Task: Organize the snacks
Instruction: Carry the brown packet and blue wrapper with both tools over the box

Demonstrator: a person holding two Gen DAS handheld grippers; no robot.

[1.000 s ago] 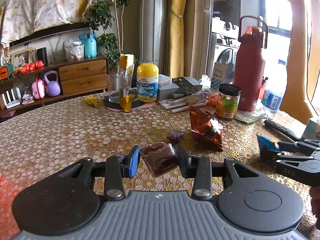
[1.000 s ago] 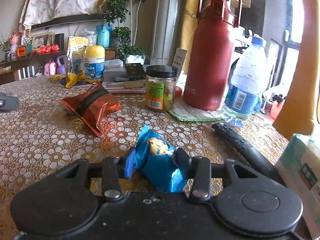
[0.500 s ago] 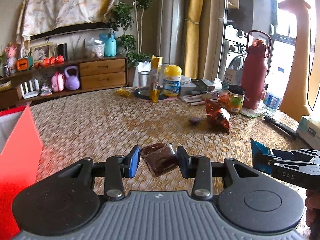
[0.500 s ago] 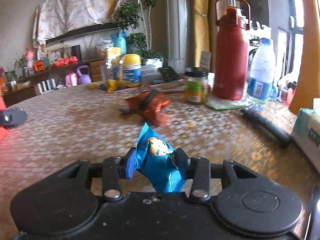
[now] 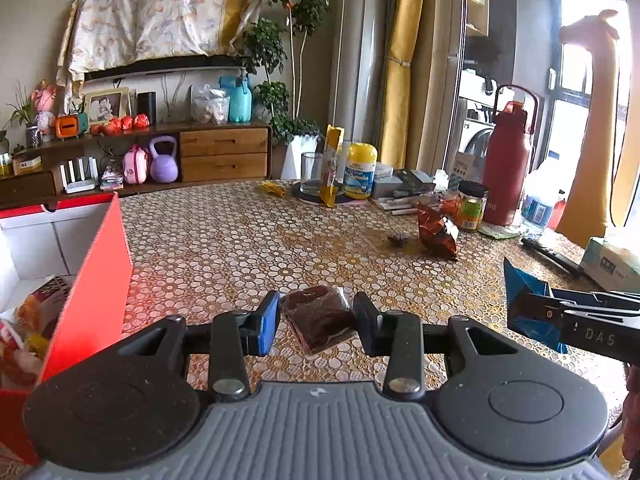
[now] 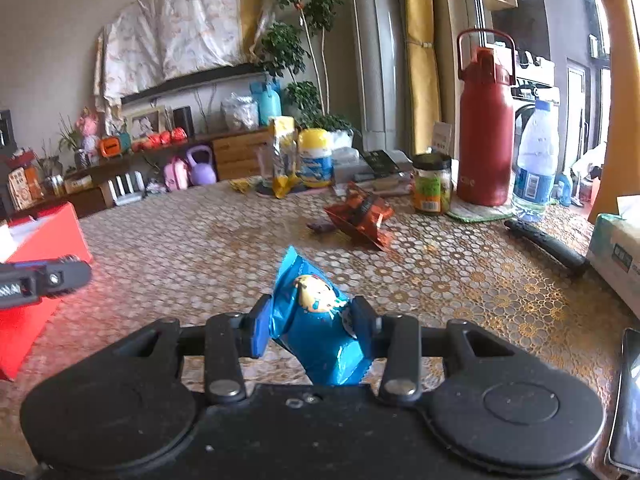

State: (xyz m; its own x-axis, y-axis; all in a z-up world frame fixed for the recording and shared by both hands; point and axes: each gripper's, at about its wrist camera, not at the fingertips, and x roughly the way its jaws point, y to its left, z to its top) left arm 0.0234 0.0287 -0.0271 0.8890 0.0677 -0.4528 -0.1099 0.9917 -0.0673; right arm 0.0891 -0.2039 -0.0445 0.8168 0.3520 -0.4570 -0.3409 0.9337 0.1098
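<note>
My left gripper (image 5: 316, 322) is shut on a dark brown wrapped snack (image 5: 319, 316), held above the table just right of a red box (image 5: 86, 276) that holds several snacks. My right gripper (image 6: 310, 326) is shut on a blue snack packet (image 6: 314, 320) with a cartoon face; it also shows in the left wrist view (image 5: 524, 308). An orange-brown snack bag (image 5: 437, 231) and a small dark candy (image 5: 398, 240) lie on the table farther off. The red box shows at the left in the right wrist view (image 6: 36, 272).
At the table's far side stand a red flask (image 5: 507, 172), a green-label jar (image 5: 471, 206), a yellow-lidded bottle (image 5: 360, 170), a glass (image 5: 310, 174) and a water bottle (image 6: 536, 160). A black remote (image 6: 546, 246) and tissue pack (image 6: 618, 256) lie at the right.
Both grippers have pulled back and swung left with their snacks still held. The red box has come into view at the left and the far objects look smaller.
</note>
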